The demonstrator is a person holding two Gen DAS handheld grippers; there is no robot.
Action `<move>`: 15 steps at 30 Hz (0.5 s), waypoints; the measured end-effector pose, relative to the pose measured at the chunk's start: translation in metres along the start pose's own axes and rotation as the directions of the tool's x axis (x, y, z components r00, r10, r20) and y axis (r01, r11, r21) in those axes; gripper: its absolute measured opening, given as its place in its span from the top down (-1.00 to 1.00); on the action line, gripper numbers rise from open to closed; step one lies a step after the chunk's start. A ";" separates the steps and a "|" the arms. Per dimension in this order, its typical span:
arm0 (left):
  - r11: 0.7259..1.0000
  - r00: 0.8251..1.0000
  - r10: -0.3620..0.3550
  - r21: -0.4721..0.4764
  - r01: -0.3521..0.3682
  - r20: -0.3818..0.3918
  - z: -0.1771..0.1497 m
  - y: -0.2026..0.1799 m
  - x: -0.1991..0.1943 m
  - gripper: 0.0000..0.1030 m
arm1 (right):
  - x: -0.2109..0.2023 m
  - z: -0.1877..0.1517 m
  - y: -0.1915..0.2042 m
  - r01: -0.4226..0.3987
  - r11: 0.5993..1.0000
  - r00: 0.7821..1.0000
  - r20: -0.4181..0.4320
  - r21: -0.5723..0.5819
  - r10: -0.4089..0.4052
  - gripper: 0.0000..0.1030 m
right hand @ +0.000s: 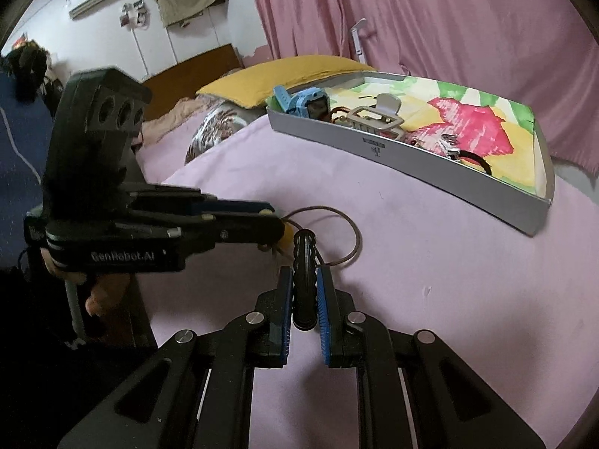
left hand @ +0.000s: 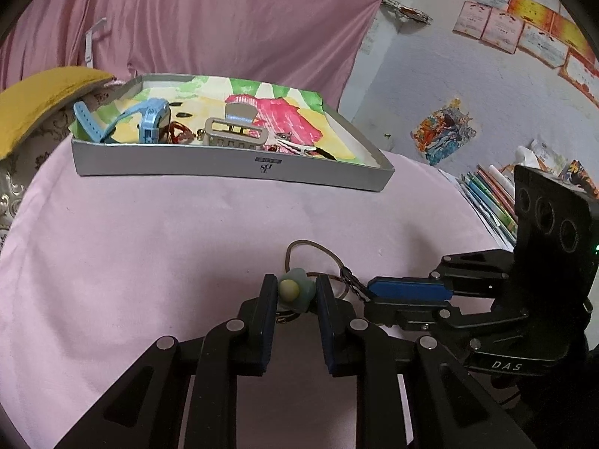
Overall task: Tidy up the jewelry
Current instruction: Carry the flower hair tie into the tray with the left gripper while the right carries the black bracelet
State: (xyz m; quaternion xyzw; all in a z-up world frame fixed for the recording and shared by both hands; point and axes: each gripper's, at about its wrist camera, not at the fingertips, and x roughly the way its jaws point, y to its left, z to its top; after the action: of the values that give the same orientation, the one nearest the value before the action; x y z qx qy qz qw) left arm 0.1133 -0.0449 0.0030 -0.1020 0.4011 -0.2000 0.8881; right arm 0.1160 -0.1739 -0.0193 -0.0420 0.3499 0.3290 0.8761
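Now each hand-held gripper, left [left hand: 292, 292] and right [right hand: 304, 278], pinches one hair tie [left hand: 295, 290].

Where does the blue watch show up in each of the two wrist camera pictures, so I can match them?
Left wrist view: the blue watch lies at the left end of the grey tray, upper left of the picture.
Right wrist view: the blue watch is at the tray's left end, upper middle.
Shared landmark: the grey hair claw clip, just right of the watch.
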 end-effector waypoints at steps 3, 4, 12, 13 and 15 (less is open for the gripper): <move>1.000 1.000 0.008 0.009 -0.008 -0.002 -0.002 -0.003 0.002 0.63 | -0.007 0.003 -0.008 0.001 0.998 0.998 0.064 0.057 -0.005 0.78; 1.000 1.000 0.006 0.009 -0.006 -0.003 -0.002 -0.004 0.002 0.63 | -0.008 0.005 -0.012 -0.001 0.997 0.996 0.086 0.082 -0.006 0.78; 0.998 0.999 -0.001 0.060 -0.002 0.047 0.002 -0.015 -0.005 0.63 | -0.013 0.016 -0.037 -0.051 0.964 0.961 0.277 0.262 -0.024 0.78; 0.998 0.999 0.001 0.066 -0.005 0.054 0.004 -0.016 -0.006 0.63 | -0.013 0.018 -0.038 -0.056 0.960 0.955 0.296 0.274 -0.029 0.78; 0.997 0.998 0.008 0.078 -0.014 0.068 0.007 -0.019 -0.007 0.63 | -0.012 0.020 -0.037 -0.048 0.958 0.945 0.324 0.281 -0.047 0.78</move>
State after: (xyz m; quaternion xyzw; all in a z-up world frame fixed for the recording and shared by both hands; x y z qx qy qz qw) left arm 0.1091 -0.0584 0.0187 -0.0714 0.3633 -0.2071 0.9055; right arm 0.1436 -0.2030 -0.0018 0.1401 0.2432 0.2777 0.9187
